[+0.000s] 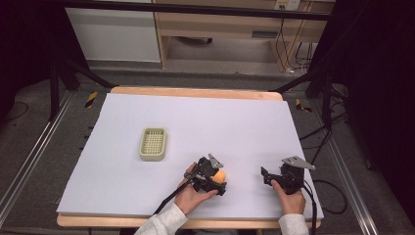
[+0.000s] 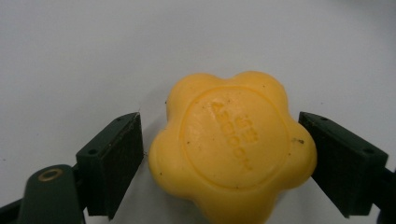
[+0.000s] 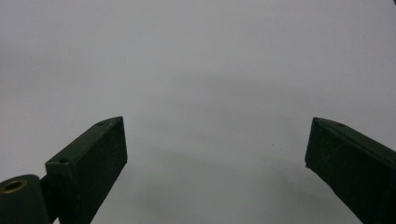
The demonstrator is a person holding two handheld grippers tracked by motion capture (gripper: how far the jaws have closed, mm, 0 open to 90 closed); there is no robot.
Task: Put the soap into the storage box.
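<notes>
A yellow flower-shaped soap bar point(image 2: 231, 144) with embossed lettering lies on the white table sheet point(image 1: 195, 122), near the front middle point(image 1: 220, 175). My left gripper point(image 1: 219, 179) is low over the table and open, one black jaw on each side of the soap point(image 2: 219, 123). The right jaw is at the soap's edge; a thin gap shows at the left jaw. My right gripper point(image 1: 265, 176) rests near the front right, open, with bare sheet between its jaws point(image 3: 215, 140).
A pale green slotted basket point(image 1: 153, 143) stands left of centre, well apart from both grippers. The table's front edge runs just behind the person's hands. Dark stands and cables flank the table on both sides.
</notes>
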